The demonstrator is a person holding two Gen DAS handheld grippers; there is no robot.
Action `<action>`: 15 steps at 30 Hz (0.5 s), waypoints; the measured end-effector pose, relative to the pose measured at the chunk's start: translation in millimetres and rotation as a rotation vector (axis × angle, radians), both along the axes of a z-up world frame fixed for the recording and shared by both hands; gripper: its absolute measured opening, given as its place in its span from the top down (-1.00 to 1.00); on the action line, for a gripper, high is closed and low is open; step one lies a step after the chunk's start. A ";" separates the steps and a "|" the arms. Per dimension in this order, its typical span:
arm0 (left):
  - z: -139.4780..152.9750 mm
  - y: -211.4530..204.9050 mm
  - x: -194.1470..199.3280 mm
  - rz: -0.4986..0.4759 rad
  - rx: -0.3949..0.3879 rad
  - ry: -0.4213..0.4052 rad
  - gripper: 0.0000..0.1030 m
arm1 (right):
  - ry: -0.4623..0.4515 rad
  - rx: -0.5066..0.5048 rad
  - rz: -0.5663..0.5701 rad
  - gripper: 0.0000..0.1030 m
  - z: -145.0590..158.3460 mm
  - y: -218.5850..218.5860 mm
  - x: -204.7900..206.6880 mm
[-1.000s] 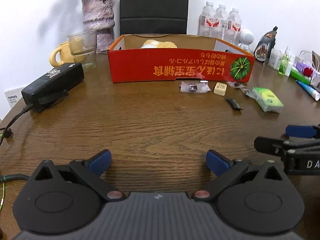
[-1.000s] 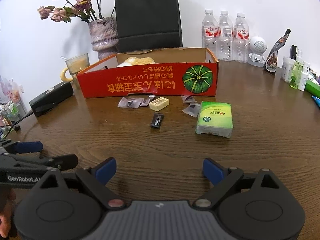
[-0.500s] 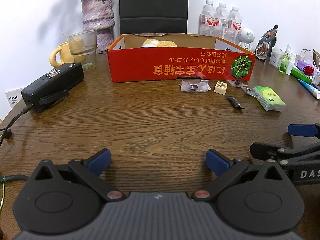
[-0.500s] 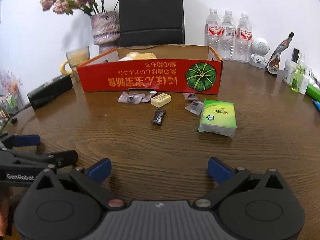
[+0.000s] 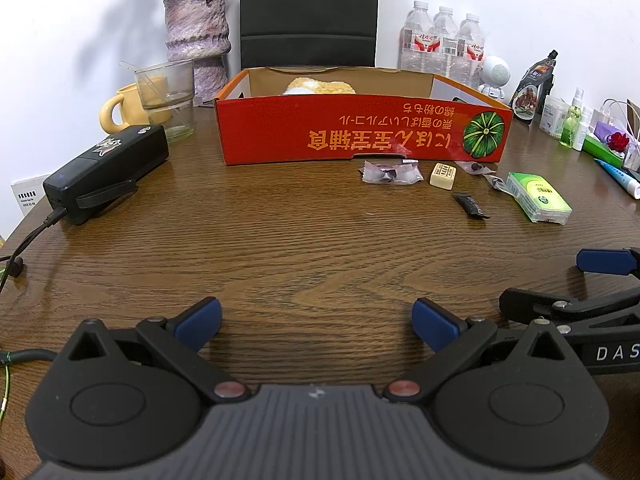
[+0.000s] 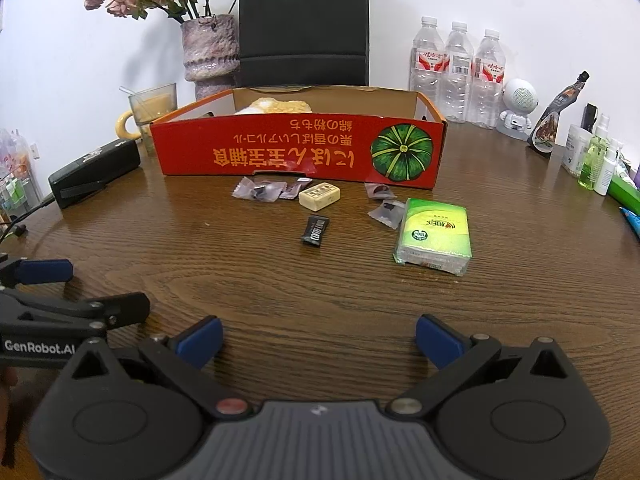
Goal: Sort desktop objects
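Blue fingers on both the left gripper and right gripper are apart and empty, so the small black candy could slip away if pinched badly.

vase | black bag | three water bottles | glass | yellow mug

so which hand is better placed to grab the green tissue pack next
Right, probably. The tissue pack lies almost straight ahead of the right gripper, whose jaws are open and empty. From the left gripper it sits far off to the right, beyond the right gripper.
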State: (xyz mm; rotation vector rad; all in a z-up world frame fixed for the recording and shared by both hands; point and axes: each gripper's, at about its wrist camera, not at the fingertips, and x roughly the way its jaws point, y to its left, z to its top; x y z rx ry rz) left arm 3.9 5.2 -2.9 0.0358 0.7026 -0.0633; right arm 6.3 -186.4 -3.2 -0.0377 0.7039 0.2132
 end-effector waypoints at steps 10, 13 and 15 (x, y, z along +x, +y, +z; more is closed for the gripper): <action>0.2 -0.1 -0.1 0.000 0.000 0.000 -1.00 | -0.002 0.022 -0.004 -1.00 0.3 -3.9 -0.1; 0.2 -0.1 -0.1 0.002 0.000 0.000 -1.00 | 0.001 -0.008 -0.012 -1.00 -0.7 -0.4 0.6; 0.4 0.1 -0.4 0.003 -0.002 -0.001 -1.00 | 0.001 -0.014 -0.015 -1.00 -0.9 -0.3 0.7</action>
